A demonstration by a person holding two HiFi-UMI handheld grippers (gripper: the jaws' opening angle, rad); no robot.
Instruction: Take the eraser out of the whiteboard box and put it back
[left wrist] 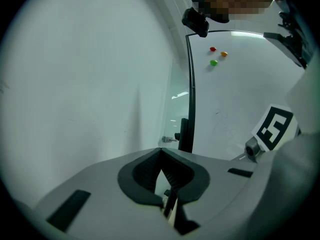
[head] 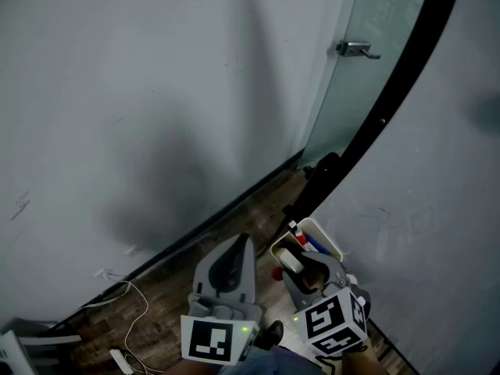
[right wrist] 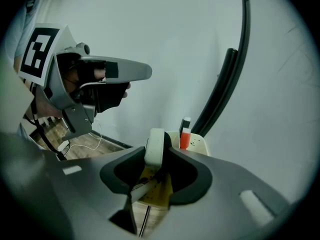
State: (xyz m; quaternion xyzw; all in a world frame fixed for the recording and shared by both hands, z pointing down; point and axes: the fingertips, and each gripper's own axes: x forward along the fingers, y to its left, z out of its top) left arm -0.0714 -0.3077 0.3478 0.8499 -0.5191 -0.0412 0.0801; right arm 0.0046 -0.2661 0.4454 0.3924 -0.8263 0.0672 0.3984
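Right gripper view: the right gripper is clenched on the white eraser, which stands upright between its pads. The gripper is angled down toward the whiteboard box just beyond, where a red marker stands. Head view: the eraser is at the near end of the box's open top, below the lower edge of the whiteboard. Whether its base rests inside the box cannot be told. The left gripper is closed with nothing between its jaws and hangs beside the box, apart from it, above the wooden floor. By this evidence, removal is done and the return is nearly complete. Seating the eraser, releasing it and withdrawing remain.
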